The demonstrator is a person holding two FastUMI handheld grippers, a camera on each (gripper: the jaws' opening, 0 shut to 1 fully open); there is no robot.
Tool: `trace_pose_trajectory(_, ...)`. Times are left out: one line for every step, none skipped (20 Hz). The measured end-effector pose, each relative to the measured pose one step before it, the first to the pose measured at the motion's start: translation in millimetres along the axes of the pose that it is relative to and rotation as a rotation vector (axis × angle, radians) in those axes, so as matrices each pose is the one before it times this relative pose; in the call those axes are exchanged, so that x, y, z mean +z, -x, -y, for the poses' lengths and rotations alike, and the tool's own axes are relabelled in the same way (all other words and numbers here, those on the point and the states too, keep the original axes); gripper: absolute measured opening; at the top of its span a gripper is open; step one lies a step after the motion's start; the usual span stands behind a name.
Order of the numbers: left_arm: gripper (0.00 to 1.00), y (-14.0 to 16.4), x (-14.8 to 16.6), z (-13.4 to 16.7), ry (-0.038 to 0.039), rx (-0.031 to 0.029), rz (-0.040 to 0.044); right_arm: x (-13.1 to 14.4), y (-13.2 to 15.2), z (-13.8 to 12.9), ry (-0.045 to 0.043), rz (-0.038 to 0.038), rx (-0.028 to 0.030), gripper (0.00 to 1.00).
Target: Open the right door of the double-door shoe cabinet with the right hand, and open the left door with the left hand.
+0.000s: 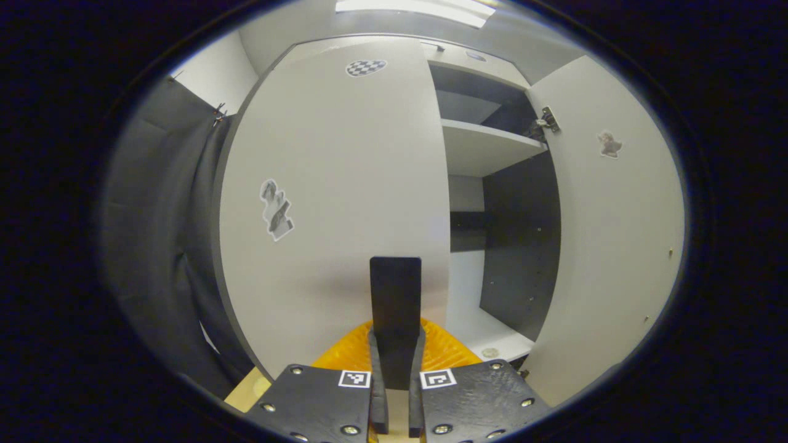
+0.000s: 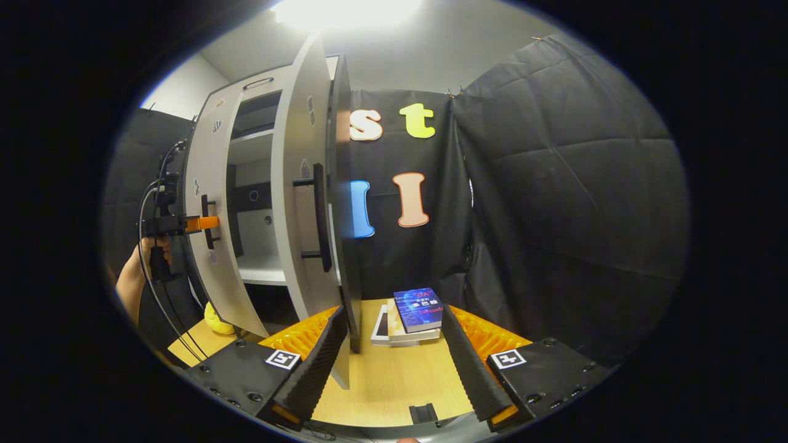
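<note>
Grey left door [image 1: 332,184] barely ajar, left gripper [image 1: 396,344] clamped on its handle [image 1: 396,295]. Right door [image 2: 305,184] swung wide; right gripper [image 2: 394,363] spread, empty. Risk: handle slipping from fingers if pull goes off-arc.

The shoe cabinet [image 1: 345,203] has pale grey doors, black handles [image 2: 319,216] and a black-and-white checkered sticker [image 1: 365,67]. Beside the cabinet, a dark blue book [image 2: 419,309] tops a white stack on the light wood tabletop [image 2: 394,375].

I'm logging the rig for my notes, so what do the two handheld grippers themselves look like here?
Each gripper has black bolted plates bearing square black-and-white markers, with ribbed orange parts behind. Seen from the right gripper view, the left gripper has a black pistol-style body, an orange front and black cables hanging down.
</note>
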State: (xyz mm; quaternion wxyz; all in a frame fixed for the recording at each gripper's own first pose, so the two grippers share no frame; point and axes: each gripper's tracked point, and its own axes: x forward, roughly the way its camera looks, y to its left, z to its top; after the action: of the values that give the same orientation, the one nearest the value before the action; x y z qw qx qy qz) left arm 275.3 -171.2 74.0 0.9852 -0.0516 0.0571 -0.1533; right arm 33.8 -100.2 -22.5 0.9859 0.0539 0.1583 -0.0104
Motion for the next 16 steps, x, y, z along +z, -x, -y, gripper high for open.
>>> trace_pose_trajectory(0.14, -0.82, 0.64, -0.41, -0.00014, -0.00522, -0.00223, 1.16, -1.14, -4.57, 0.0048, 0.00144, 0.00834, 0.96)
trace_pose_trajectory(0.16, -0.13, 0.74, -0.58, -0.00294, -0.00515, -0.00289, 1.17, -0.34, -4.86, 0.00611, 0.00126, 0.00731, 0.94)
trace_pose_trajectory(0.16, 1.37, -0.06, 0.37, -0.00365, -0.00631, -0.00028, 1.78, -0.96, -4.92, 0.006, 0.00118, 0.00657, 0.96)
trace_pose_trajectory(0.16, -0.14, 0.82, -0.19, -0.00202, -0.00729, -0.00051, 1.27, -0.21, -5.03, 0.00455, 0.00139, 0.00553, 0.96)
trace_pose_trajectory(0.14, -0.27, 1.05, -0.27, 0.00227, -0.00671, 0.00159, 1.5, -0.63, -5.21, 0.00324, 0.00062, 0.00603, 0.96)
trace_pose_trajectory(0.16, -0.83, 1.46, -0.64, 0.00399, -0.00652, 0.00055, 0.74, -1.34, -5.57, 0.00338, 0.00079, 0.00544, 0.96)
trace_pose_trajectory(0.14, -1.21, -0.01, -1.03, 0.00476, -0.00564, 0.00067, 1.29, -0.28, -4.23, 0.00419, 0.00034, 0.00457, 0.96)
trace_pose_trajectory(0.16, -0.53, 1.22, -0.35, 0.00159, -0.00588, -0.00032, 0.27, -0.05, -4.44, 0.00582, -0.00099, 0.00433, 0.96)
trace_pose_trajectory(0.16, 0.77, 0.4, -0.62, 0.00083, -0.00596, 0.00204, 1.11, 0.22, -3.93, 0.00616, -0.00104, 0.0037, 0.96)
trace_pose_trajectory(0.17, 0.55, 0.9, -0.02, 0.00045, -0.00698, 0.001, 1.23, 0.14, -4.35, 0.00559, 0.00085, 0.00213, 0.96)
trace_pose_trajectory(0.16, 0.2, -0.11, -0.53, 0.00222, -0.00641, 0.00181, 1.51, 0.18, -3.17, 0.00376, 0.00241, 0.00051, 0.96)
trace_pose_trajectory(0.14, 0.15, 0.68, -0.56, -0.00052, -0.00732, 0.00035, 1.02, 0.37, -3.53, 0.00175, 0.00091, 0.00027, 0.94)
trace_pose_trajectory(0.14, 2.15, -0.62, -0.82, 0.00048, -0.00621, 0.0005, 1.17, 0.34, -3.5, -0.00076, 0.00138, 0.0012, 0.96)
trace_pose_trajectory(0.14, 0.72, 0.13, -0.12, -0.00159, -0.00624, -0.00053, 0.45, -0.63, -4.44, -0.00092, 0.0009, 0.00211, 0.96)
trace_pose_trajectory(0.16, 0.94, 0.55, -0.25, -0.00117, -0.0065, -0.00053, 1.37, 0.01, -3.88, 0.00015, 0.00107, 0.00222, 0.96)
trace_pose_trajectory(0.14, 1.09, 0.22, -0.65, 0.00087, -0.00589, -0.00095, 0.83, -1.33, -3.99, 0.00173, 0.00132, 0.00243, 0.96)
